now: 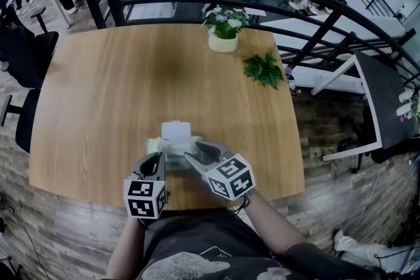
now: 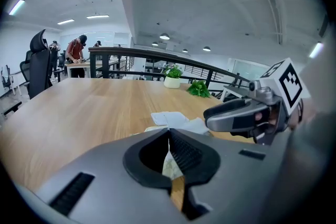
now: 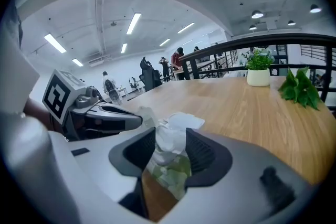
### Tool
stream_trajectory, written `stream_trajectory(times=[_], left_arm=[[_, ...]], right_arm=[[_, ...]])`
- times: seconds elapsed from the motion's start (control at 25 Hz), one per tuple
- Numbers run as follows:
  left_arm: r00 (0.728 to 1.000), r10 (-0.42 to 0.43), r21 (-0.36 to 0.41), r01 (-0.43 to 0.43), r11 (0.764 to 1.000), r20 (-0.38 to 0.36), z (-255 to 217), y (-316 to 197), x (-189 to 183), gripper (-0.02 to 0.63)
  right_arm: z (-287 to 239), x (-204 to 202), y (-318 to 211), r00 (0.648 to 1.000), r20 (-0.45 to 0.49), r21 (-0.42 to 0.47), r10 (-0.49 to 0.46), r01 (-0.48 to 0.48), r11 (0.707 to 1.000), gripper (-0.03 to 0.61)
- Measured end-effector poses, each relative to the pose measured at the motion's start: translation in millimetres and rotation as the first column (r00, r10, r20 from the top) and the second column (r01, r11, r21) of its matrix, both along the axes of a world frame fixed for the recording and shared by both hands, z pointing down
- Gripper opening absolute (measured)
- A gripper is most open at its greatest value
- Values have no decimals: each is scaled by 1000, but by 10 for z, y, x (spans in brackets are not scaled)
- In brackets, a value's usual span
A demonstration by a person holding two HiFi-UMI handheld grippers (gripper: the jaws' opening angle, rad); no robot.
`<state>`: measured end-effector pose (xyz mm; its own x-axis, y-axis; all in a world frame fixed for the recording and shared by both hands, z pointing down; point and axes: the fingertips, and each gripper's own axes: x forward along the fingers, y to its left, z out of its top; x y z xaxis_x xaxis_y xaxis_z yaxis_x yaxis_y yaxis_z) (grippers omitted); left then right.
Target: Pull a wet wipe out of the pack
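Wet wipe point(image 3: 170, 140) btw open R fingers point(image 3: 208, 152); L fingers point(image 2: 185, 152) tight on pack point(image 2: 169, 166).

Each hand carries a grey moulded plastic claw, the left claw point(image 1: 159, 158) and the right claw point(image 1: 190, 155). Each has a cube of black-and-white square markers point(image 1: 146, 199) at its back. Seen along the jaws, smooth grey shells frame black ribbed pads point(image 2: 184, 152), and the left shell has a dark slot. The person wears a dark grey T-shirt point(image 1: 197, 252) with a pale print.
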<state>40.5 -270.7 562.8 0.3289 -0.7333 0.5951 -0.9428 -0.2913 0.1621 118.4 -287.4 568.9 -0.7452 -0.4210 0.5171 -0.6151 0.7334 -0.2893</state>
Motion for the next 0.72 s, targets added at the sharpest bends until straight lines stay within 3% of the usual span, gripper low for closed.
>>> stream_trajectory(times=[0.36,0.56,0.6,0.68,0.72], left_arm=[[1000,12,-11,-12,1000,7,44,-19,-6,17],[1000,13,-16,-13,1000,5,57,-37,-19,17],[1000,14,-17,-14,1000,3,65,-41,-23,17],[1000,16,-20,-16,1000,0,74,-50,-27,17],[1000,17,-21,-17,1000,0,73,-52,-26,17]], right_arm=[[244,-87,18,985,-133,-10,-108,108,994,198],[279,-74,-9,980,-166,8,-106,109,994,192],[274,-67,-25,981,-168,16,-99,103,995,175],[258,-62,-51,982,-166,29,-89,95,995,61],[253,-67,-52,982,-163,28,-91,97,995,49]])
